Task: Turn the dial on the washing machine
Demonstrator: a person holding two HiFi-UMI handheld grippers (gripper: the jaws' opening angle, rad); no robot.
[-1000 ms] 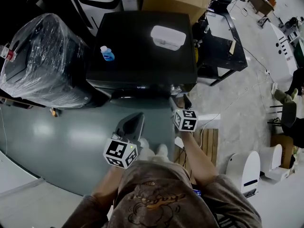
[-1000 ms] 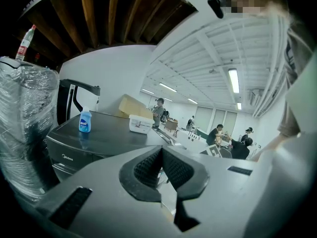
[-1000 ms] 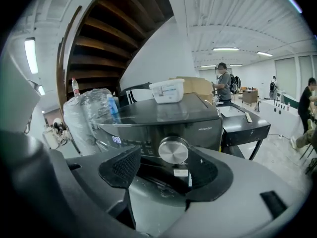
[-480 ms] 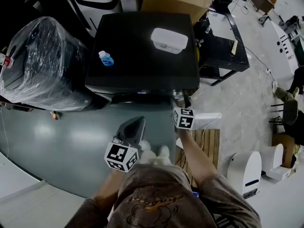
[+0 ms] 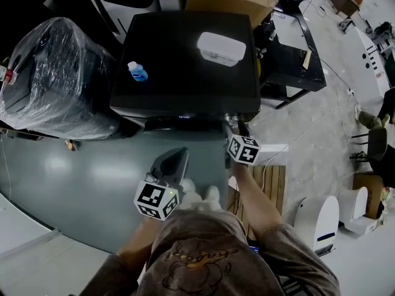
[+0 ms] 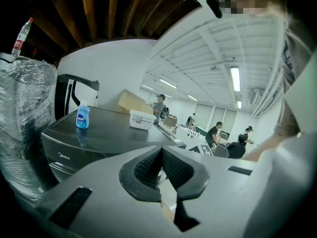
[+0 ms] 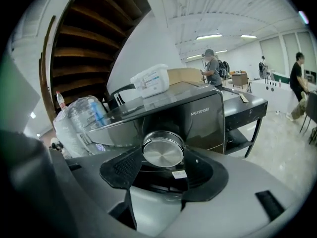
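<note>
Two grippers, one at work: right gripper (image 7: 161, 163) pinches dial (image 7: 163, 151) on washing machine (image 5: 185, 60) front panel, right end. Advice: pads square on rim, firm squeeze, twist about dial's own axis, no pulling. Left gripper (image 6: 162, 166) pressed together, empty, low near person's body.
</note>
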